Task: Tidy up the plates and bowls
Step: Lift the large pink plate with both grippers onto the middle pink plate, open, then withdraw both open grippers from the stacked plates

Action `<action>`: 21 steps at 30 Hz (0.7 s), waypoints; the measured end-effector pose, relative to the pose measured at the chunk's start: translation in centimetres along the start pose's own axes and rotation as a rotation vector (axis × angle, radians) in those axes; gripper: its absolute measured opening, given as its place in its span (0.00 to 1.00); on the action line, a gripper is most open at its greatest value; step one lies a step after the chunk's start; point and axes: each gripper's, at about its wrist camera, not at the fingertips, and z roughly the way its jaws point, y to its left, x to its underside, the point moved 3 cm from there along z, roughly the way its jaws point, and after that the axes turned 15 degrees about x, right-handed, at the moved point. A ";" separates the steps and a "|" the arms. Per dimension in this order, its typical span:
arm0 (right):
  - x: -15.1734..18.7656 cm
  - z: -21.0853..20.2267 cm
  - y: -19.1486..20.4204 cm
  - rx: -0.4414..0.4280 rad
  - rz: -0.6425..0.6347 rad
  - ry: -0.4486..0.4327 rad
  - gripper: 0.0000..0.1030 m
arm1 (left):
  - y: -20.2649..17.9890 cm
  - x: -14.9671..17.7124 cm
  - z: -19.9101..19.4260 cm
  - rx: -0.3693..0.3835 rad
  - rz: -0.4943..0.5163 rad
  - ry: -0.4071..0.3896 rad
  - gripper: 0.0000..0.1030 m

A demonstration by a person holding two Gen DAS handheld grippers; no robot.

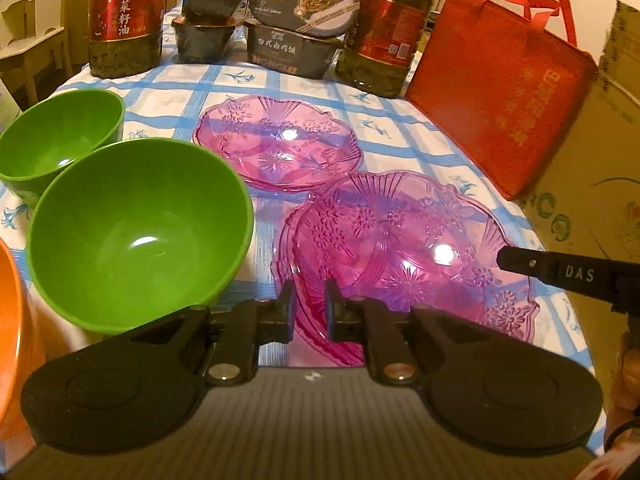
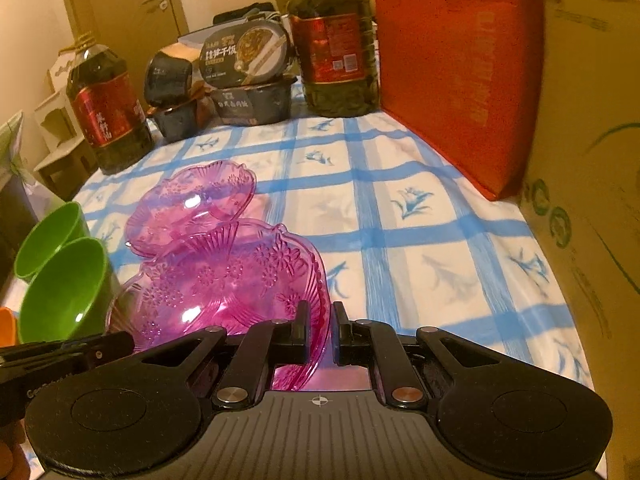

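A pink clear plate is held by both grippers at the near side of the checked table. My left gripper is shut on its near-left rim. My right gripper is shut on the rim of the same plate, and one of its fingers shows at the plate's right edge. A second pink rim shows just under the held plate; I cannot tell whether they touch. Another pink plate lies farther back. Two green bowls stand upright to the left.
An orange bowl shows at the left edge. Two oil bottles and stacked dark food boxes line the back. A red bag leans against a cardboard box along the right edge.
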 end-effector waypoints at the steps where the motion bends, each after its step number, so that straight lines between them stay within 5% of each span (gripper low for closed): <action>1: 0.0 0.3 0.1 0.000 -0.005 -0.001 0.10 | 0.1 0.0 0.2 -0.001 -0.002 0.002 0.13; 9: 0.0 1.8 0.7 0.004 -0.036 -0.015 0.14 | 0.4 0.0 1.0 -0.022 0.031 0.011 0.14; 10: 0.0 1.9 0.8 0.006 -0.038 -0.024 0.20 | 0.2 0.1 1.0 -0.026 0.036 0.008 0.18; 12: 0.1 1.9 0.8 -0.013 -0.025 -0.045 0.55 | 0.0 0.2 0.9 -0.039 0.044 -0.005 0.32; 21: 0.5 -1.4 0.6 -0.017 0.032 -0.064 0.58 | -0.3 1.7 -1.6 -0.016 0.006 -0.025 0.45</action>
